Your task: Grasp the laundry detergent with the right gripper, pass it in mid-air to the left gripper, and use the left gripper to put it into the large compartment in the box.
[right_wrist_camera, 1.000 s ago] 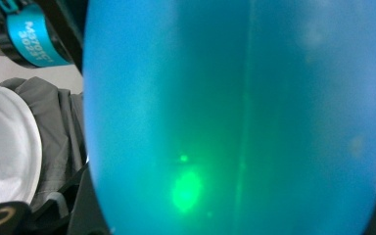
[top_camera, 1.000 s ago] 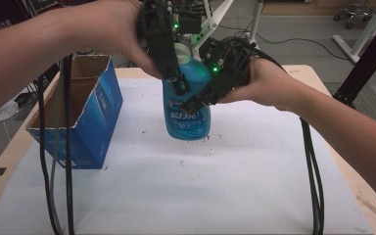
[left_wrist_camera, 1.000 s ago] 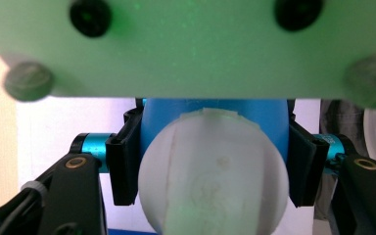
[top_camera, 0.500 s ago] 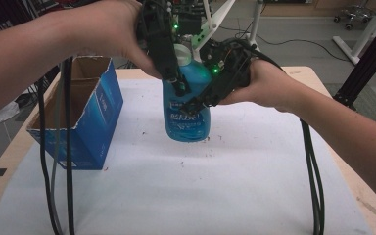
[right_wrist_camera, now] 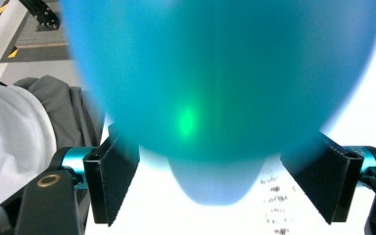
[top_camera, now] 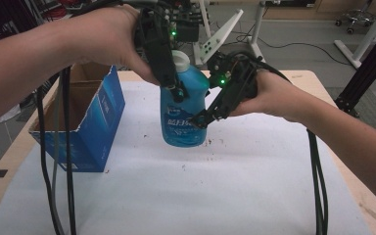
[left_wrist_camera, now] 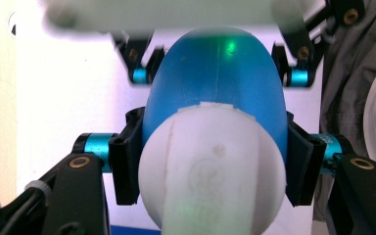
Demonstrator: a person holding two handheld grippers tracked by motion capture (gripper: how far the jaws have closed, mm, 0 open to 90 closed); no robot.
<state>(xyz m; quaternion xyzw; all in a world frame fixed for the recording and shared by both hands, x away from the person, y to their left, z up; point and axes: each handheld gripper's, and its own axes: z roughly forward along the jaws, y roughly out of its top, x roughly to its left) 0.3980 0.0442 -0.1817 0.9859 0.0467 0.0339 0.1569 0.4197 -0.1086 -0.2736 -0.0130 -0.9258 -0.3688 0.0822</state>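
The left tool [top_camera: 172, 85] pinches the blue bottle [top_camera: 183, 115] just below its white cap [top_camera: 180, 59], mid-tabletop [top_camera: 254, 186]; the right tool [top_camera: 201, 121] has just spread, pads off the bottle.

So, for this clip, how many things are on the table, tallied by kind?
Blue plastic bottle with white cap: 1
Open blue cardboard box: 1
Total: 2
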